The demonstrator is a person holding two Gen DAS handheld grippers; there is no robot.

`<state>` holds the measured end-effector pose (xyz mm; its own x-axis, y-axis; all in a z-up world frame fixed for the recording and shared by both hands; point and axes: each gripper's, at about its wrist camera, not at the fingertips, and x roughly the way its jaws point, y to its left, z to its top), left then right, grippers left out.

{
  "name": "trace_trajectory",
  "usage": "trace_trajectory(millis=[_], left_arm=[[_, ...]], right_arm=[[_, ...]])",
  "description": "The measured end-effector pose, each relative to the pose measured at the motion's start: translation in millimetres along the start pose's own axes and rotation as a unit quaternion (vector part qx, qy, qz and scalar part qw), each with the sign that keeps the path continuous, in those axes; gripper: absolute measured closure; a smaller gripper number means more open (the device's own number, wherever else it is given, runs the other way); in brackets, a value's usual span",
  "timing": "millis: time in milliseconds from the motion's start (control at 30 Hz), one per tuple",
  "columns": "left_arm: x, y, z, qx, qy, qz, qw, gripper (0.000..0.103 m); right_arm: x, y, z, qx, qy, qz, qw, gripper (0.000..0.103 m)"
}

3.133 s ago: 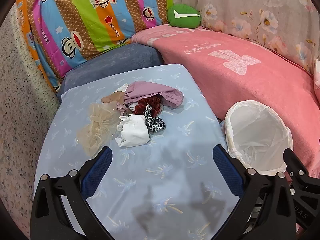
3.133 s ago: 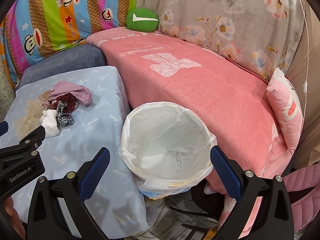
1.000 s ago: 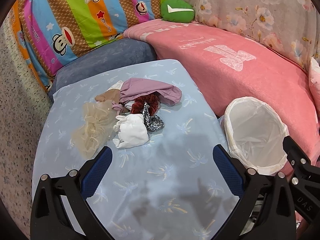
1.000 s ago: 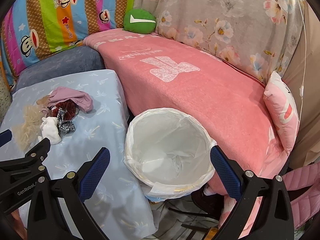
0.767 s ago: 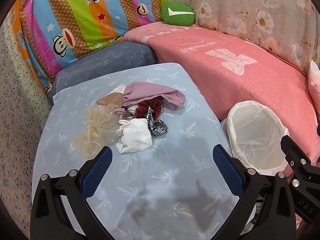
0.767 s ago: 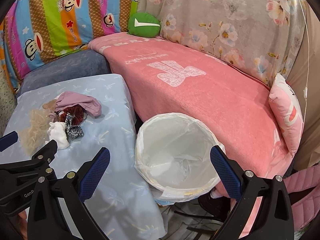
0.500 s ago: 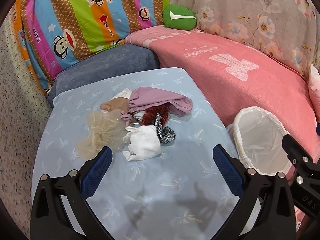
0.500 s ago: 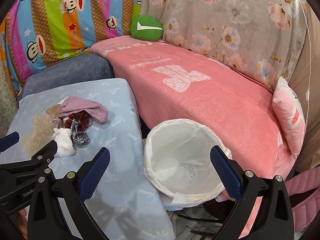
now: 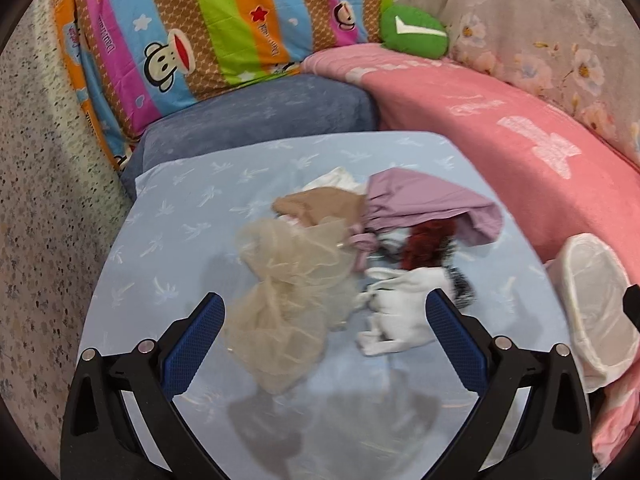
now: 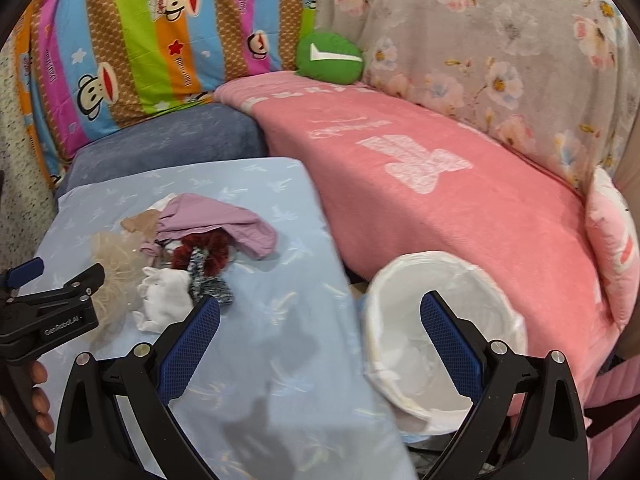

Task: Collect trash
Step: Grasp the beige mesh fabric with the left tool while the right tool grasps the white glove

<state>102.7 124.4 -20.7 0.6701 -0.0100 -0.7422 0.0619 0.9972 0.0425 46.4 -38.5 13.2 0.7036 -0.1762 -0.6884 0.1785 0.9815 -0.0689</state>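
Note:
A heap of cloth scraps lies on the light blue table [image 9: 180,216]: beige netting [image 9: 286,276], a white piece [image 9: 404,308], a mauve cloth [image 9: 424,204], a dark red scrunchie [image 9: 426,244] and a tan piece [image 9: 320,206]. My left gripper [image 9: 324,320] is open and empty just in front of the netting and white piece. My right gripper [image 10: 320,322] is open and empty over the table's right edge, beside the white-lined bin [image 10: 444,336]. The heap also shows in the right wrist view, with the mauve cloth [image 10: 216,220] on top.
The bin [image 9: 596,304] stands to the right of the table, against a pink-covered sofa [image 10: 440,184]. A grey-blue cushion [image 9: 256,120], a striped monkey-print cover [image 9: 192,28] and a green cushion [image 10: 330,60] lie behind. A speckled wall [image 9: 36,200] is at left.
Both grippers moved forward and left toward the heap. The heap now sits between the left gripper's fingers. The bin slid to the right in both views. Both grippers stay open.

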Motion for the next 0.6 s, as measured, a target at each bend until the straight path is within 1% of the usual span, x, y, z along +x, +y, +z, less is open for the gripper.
trace_trajectory(millis=[167, 333, 400, 467, 600], left_arm=[[26, 31, -3, -0.012, 0.022, 0.000, 0.9997, 0.007], [50, 49, -5, -0.028, 0.049, 0.000, 0.9984, 0.007], [56, 53, -5, -0.036, 0.054, -0.010, 0.9979, 0.007], [62, 55, -5, -0.044, 0.056, -0.023, 0.9972, 0.007], [72, 57, -5, -0.046, 0.062, -0.046, 0.9959, 0.007]], right_arm=[[33, 39, -2, -0.010, 0.024, 0.044, 0.999, 0.006], [60, 75, -7, -0.027, 0.039, 0.072, 0.996, 0.006], [72, 89, -10, -0.034, 0.049, 0.080, 0.995, 0.008], [82, 101, -14, -0.039, 0.062, 0.087, 0.994, 0.014], [97, 114, -21, -0.040, 0.082, 0.102, 0.991, 0.021]])
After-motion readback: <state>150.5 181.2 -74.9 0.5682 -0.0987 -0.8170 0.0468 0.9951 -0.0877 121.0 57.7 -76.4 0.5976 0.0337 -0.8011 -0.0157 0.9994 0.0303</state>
